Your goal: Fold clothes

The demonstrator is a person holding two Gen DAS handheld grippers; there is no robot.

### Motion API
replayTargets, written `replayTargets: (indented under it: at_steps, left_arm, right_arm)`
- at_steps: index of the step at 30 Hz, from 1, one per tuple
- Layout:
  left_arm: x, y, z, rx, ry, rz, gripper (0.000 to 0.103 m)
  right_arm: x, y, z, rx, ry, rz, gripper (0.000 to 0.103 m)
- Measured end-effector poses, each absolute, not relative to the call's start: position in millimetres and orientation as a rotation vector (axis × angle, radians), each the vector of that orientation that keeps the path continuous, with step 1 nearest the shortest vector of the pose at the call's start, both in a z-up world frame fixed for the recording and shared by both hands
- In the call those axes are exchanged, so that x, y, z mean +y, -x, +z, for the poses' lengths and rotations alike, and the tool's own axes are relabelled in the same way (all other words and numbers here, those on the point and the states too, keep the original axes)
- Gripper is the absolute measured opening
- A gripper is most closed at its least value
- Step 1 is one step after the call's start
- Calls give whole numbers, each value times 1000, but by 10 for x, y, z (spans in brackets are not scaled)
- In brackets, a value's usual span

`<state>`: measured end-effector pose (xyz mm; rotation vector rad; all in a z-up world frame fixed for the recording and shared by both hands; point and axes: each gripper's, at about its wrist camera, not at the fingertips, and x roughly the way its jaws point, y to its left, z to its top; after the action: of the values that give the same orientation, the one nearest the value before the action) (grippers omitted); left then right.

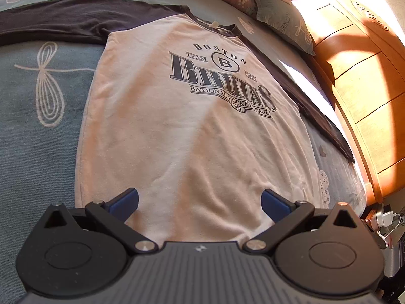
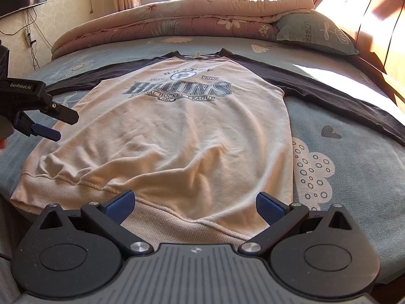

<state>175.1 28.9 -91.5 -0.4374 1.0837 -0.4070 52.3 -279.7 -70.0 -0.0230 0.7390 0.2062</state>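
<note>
Cream cotton sweatshirt with dark navy raglan sleeves and Boston Bruins print (image 2: 162, 131) lies flat, face up, sleeves spread, on blue-grey flower-print bedsheet (image 2: 341, 157). My left gripper (image 1: 200, 201) spread wide, hovering over hem area. My right gripper (image 2: 195, 204) also spread wide, above ribbed hem band (image 2: 177, 217). Nothing pinched. I judge fabric soft, limp, light, wrinkle-prone; best hold likely thicker ribbed hem corners or shoulder seams.
</note>
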Motion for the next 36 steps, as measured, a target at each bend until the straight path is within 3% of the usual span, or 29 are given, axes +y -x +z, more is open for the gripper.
replayTargets:
  at_steps: [7,13,23,29,36]
  left_arm:
    - [720,-1908,-607,981,485,-370,102]
    - [1412,-2555,-290,894,346,-80,102]
    - [1808,-3650,-823,1002,-79,346,102]
    - [2110,-3231,-985,970,165,296,103]
    - [2185,-3266,-719,899,190,230,102]
  right_arm:
    - [-2463,-1073,-316,642,114,300,103]
    - [-1978,-1761,-439,634,187,393,103]
    - [-1895,-1739,-750,695,57,464,103]
    - [-2007,-1714,-642,677,26,460,103]
    - [-2071,-1745,-662,693,-8,447,103]
